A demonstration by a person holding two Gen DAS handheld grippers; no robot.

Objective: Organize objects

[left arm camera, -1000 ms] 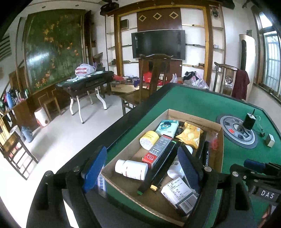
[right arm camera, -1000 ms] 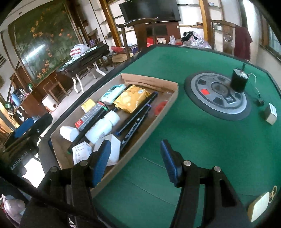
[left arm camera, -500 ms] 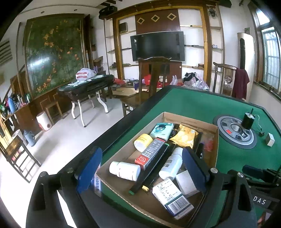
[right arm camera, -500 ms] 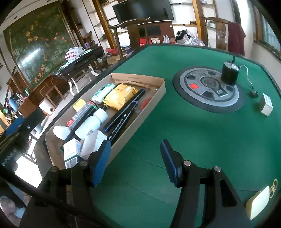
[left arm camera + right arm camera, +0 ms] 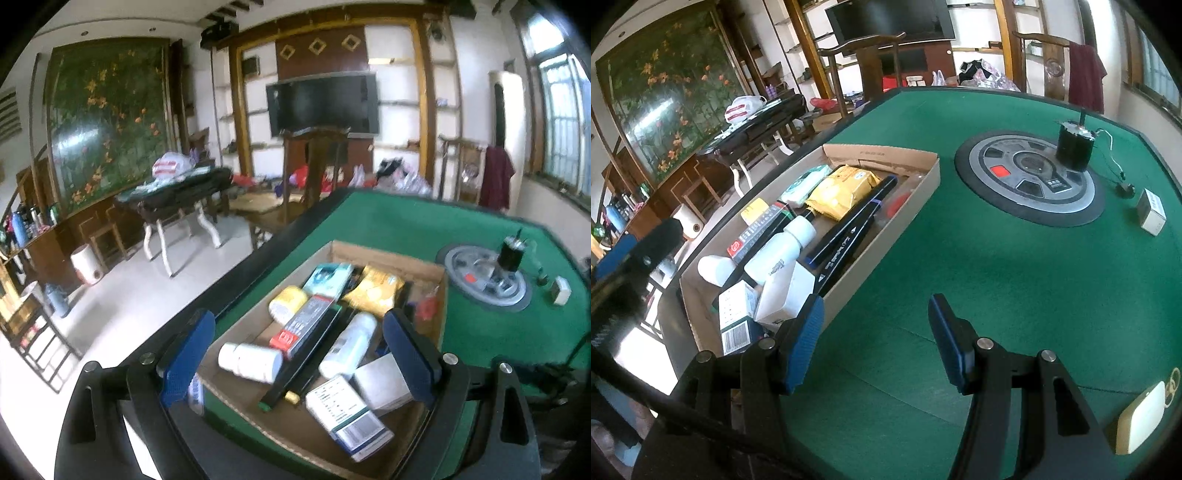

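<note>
Both tools are empty. The left hand-held gripper (image 5: 297,360) hangs above the near end of the cardboard tray (image 5: 388,253) with its jaws spread wide, gripping nothing; directly ahead of it and between its fingers lie a white pill bottle (image 5: 251,362), a red-and-grey carton (image 5: 306,326), a taller white bottle (image 5: 349,345) and a barcoded box (image 5: 347,415). The right hand-held gripper (image 5: 875,339) is likewise wide open and holding nothing, over bare green surface (image 5: 1015,266), with the tray just off its left finger.

The main risk is the crowding — the items overlap and lean on one another, so a left jaw coming down on one piece would likely catch a neighbour too. The round bottles look liable to roll or squirt out of a flat pinch. The black markers (image 5: 849,229) lie long and thin under other things; pulling one by an end could lever the yellow packet (image 5: 842,190) or a bottle over the low tray wall.

The tray sits close to the surface's dark edge on the left gripper's side, so a sideways nudge might push it toward the floor. The left view is blurred — depth judgement there seems poor, and a finger could strike the cardboard rim instead of clearing it.
</note>
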